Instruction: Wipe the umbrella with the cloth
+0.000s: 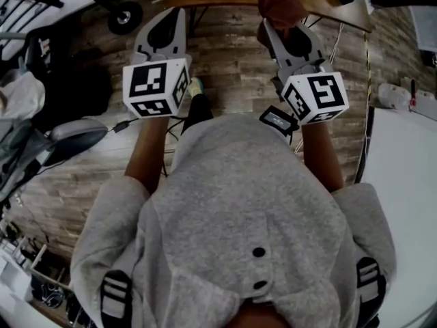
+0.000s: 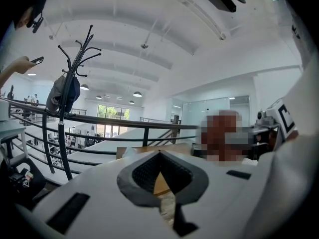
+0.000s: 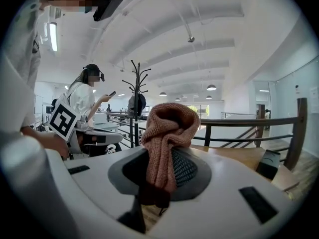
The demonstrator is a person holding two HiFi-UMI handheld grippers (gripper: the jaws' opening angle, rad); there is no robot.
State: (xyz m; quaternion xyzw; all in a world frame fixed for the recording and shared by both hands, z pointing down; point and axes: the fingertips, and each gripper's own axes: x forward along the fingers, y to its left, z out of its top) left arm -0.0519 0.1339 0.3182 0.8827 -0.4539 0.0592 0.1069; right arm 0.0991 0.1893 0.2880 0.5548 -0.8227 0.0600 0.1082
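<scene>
My right gripper [image 3: 160, 176] is clamped on the knitted cloth [image 3: 168, 126]. My left gripper [image 2: 162, 183] is closed on nothing. No view shows the umbrella, so I judge that wiping has not begun.

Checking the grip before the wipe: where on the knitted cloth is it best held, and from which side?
Probably as it is now: the right gripper clamps the cloth across its gathered narrow part, coming from below, so the folded, rounded bunch stands up beyond the pads as a soft wiping face. No umbrella is in view.
</scene>
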